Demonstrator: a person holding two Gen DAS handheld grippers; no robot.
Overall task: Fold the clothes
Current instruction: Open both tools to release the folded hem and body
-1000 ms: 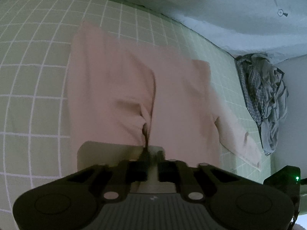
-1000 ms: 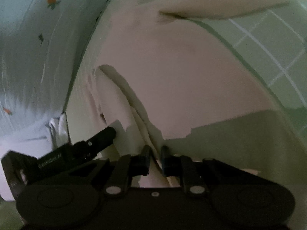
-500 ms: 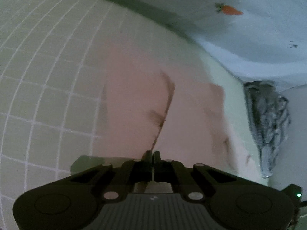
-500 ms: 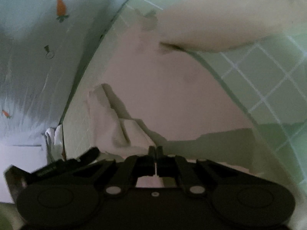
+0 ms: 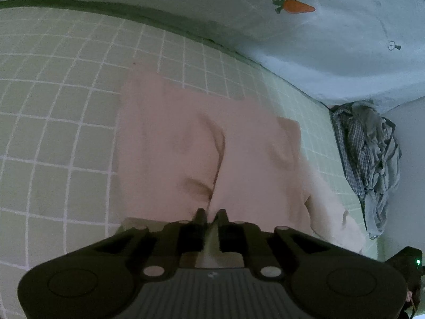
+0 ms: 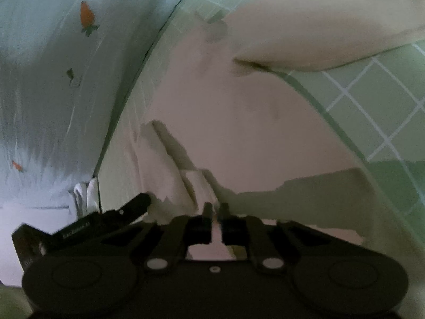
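Observation:
A pale pink garment (image 5: 186,143) lies spread on the green grid mat (image 5: 53,111), one sleeve (image 5: 332,212) trailing to the lower right. My left gripper (image 5: 211,214) sits at the garment's near edge; its jaws are opening, with a soft crease of the cloth running in between them. In the right wrist view the same garment (image 6: 252,122) fills the middle. My right gripper (image 6: 215,208) is at a bunched white-pink fold (image 6: 196,183), its jaws also opening with cloth between them. A paler part of the cloth (image 6: 318,32) lies across the top.
A heap of checked and grey clothes (image 5: 372,164) sits at the mat's right edge. A light blue sheet with carrot prints (image 5: 345,53) borders the mat behind. The left gripper's body (image 6: 106,220) shows just left of my right gripper.
Half a second ago both grippers were pinched shut on raised cloth. Now a gap shows between each pair of fingers, and the ridge in the garment has sunk flatter.

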